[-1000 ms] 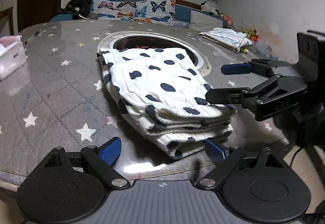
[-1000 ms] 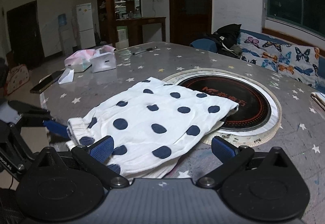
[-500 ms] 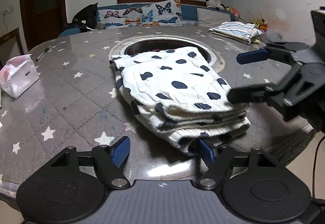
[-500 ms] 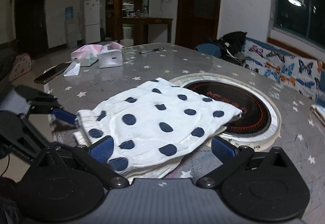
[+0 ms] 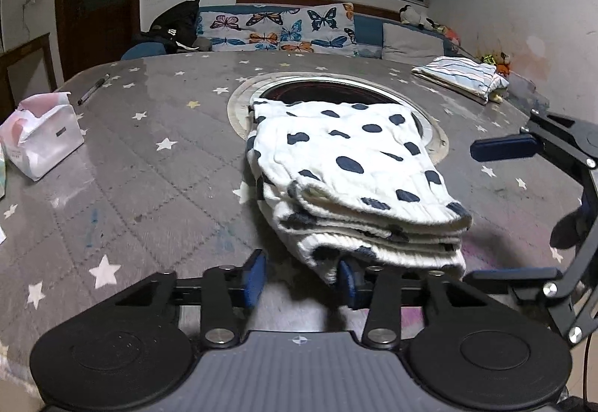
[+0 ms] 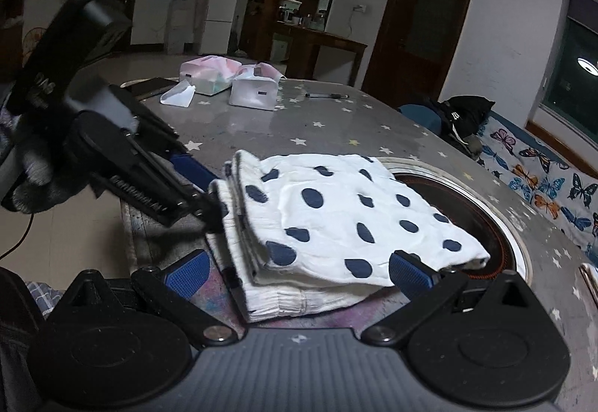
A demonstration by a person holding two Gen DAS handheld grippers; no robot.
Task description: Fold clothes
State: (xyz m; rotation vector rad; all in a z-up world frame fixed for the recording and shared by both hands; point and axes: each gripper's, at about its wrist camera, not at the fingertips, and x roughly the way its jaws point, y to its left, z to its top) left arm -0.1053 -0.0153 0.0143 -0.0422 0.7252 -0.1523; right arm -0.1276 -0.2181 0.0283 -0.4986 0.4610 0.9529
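A white garment with dark blue dots (image 5: pixel 355 169) lies folded in a thick stack on the grey star-patterned table (image 5: pixel 149 165), partly over the round inset hob (image 5: pixel 336 90). My left gripper (image 5: pixel 299 279) is open, its pads at the stack's near edge, empty. My right gripper (image 6: pixel 299 275) is open, its two pads either side of the stack's near edge (image 6: pixel 317 225). The right gripper also shows in the left wrist view (image 5: pixel 530 210), beside the stack's right end. The left gripper shows in the right wrist view (image 6: pixel 202 195) at the stack's left end.
Tissue packs (image 5: pixel 41 135) and a pen (image 5: pixel 93 89) lie at the table's left. A folded striped cloth (image 5: pixel 463 76) lies at the far right. A butterfly-print sofa (image 5: pixel 280 31) stands behind the table. The table edge runs close under both grippers.
Both grippers have drawn back and turned around the stack. The left gripper's jaws have narrowed from wide open. The garment has stayed folded in place.
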